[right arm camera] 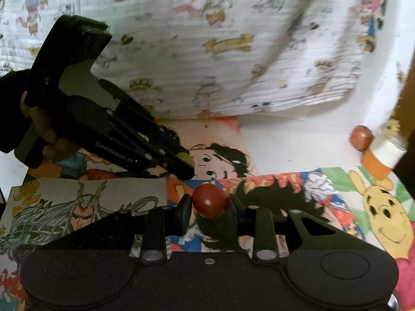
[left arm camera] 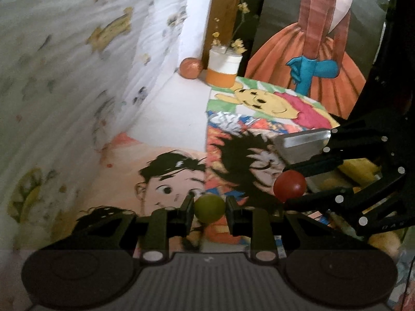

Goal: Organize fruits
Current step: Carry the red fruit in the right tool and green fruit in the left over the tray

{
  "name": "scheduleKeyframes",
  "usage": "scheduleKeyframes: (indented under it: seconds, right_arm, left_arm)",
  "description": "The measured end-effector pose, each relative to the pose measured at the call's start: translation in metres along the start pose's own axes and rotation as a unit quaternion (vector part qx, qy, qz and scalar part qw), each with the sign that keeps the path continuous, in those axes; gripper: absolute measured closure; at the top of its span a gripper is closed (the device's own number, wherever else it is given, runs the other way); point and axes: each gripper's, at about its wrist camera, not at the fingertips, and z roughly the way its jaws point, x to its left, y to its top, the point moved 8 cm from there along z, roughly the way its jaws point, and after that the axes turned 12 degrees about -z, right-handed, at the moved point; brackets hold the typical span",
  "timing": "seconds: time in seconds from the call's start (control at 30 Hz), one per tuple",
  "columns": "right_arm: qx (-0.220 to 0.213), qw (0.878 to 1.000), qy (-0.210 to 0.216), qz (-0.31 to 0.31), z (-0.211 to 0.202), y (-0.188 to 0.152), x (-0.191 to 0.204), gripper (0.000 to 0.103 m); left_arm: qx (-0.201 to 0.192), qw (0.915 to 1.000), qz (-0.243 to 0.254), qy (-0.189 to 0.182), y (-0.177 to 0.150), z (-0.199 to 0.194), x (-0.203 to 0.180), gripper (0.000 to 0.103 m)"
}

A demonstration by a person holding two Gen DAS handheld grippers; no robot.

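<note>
Your left gripper (left arm camera: 209,208) pinches a small green fruit (left arm camera: 209,208) between its pads, at 6 o'clock in its own view; your right gripper (right arm camera: 209,204) clamps a small red fruit (right arm camera: 209,204) the same way. In the left wrist view the red fruit (left arm camera: 290,186) hangs at 4 o'clock, over the rim of a metal container (left arm camera: 303,143) holding yellowish fruit too blurred to name. Both fruits ride above a table (left arm camera: 181,119) papered with cartoon drawings; an orange-and-white cup of yellow flowers (left arm camera: 224,68) and a round orange ornament (left arm camera: 191,68) stand at 12 o'clock. This looks like the carry step, both fruits lifted and neither set down. Next, you need a clear drop spot for each, lowering before you part the fingers, since round fruit will likely roll.
</note>
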Motion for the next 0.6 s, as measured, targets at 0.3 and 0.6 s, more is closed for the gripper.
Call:
scheduleKeyframes:
  seconds: [0.3,0.6]
  right_arm:
    - [-0.023,0.997,-0.058,0.049,-0.052,-0.024,-0.018,0.070]
    - [-0.044,0.984,-0.136,0.106,-0.105,-0.058,-0.039,0.070]
  left_arm:
    - [-0.039,0.9988,-0.031,-0.001,0.008,-0.001,-0.044,0.074]
    - [-0.064,0.9964,-0.047,-0.029,0.009,-0.001,-0.097,0.074]
